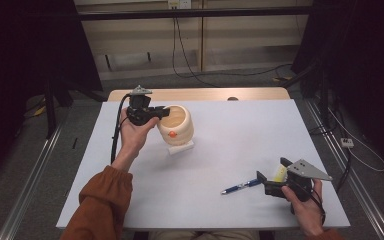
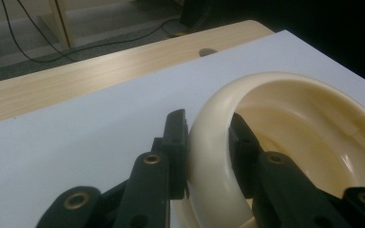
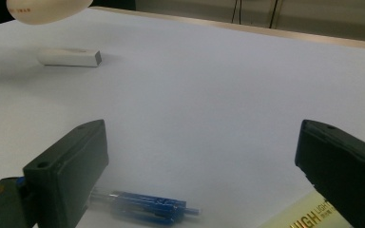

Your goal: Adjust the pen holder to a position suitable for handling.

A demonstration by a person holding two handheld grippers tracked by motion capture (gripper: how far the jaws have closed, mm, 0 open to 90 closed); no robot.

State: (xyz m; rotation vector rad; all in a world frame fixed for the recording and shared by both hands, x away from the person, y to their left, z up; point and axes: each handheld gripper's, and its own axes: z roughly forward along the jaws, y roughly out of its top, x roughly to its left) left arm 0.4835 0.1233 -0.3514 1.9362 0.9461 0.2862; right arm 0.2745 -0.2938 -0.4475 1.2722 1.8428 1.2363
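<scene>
The left gripper (image 2: pixel 208 142) pinches the thick rim of the cream, glossy plastic pot (image 1: pixel 177 125), seemingly light, rigid and slippery, so that rim suits gripping.

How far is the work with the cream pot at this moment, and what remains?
Done: the left gripper is shut on the rim of the cream pot, and the pot hangs above the table, over the white eraser. In hand: carrying the pot. Left, probably: setting it down; the blue pen lies untouched before the open right gripper.
</scene>
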